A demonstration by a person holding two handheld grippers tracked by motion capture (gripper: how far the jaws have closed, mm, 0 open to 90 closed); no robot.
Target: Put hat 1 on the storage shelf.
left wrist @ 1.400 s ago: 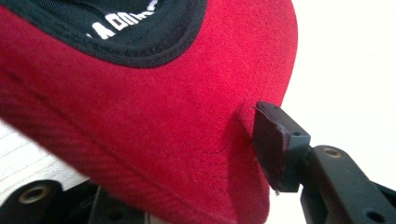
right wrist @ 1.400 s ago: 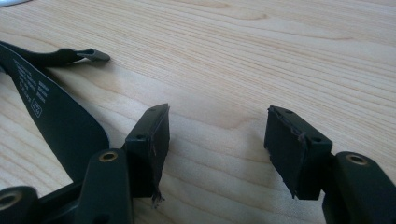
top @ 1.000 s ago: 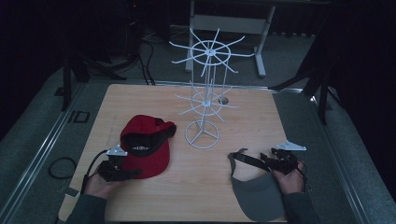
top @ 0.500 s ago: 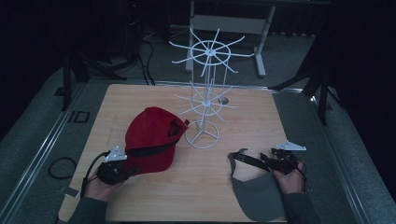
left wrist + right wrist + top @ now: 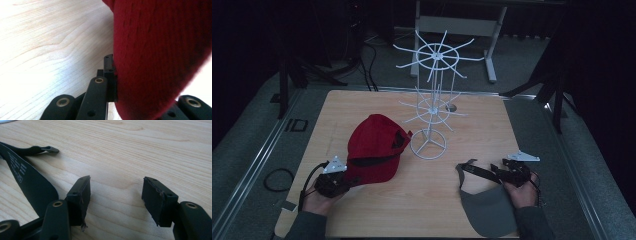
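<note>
Dim room, light wooden square table (image 5: 362, 102) on grey carpeted floor (image 5: 242, 150), black tripod legs (image 5: 287, 75) either side, grey metal desk frame (image 5: 452, 25) behind, black cables (image 5: 367, 60) trailing.

We look down and forward from above the person's side onto the whole wooden table (image 5: 377, 210). Our left gripper view sits tight against the red cap (image 5: 160, 57); our right one skims low over the same tabletop, beside the grey visor's strap (image 5: 30, 177)
</note>
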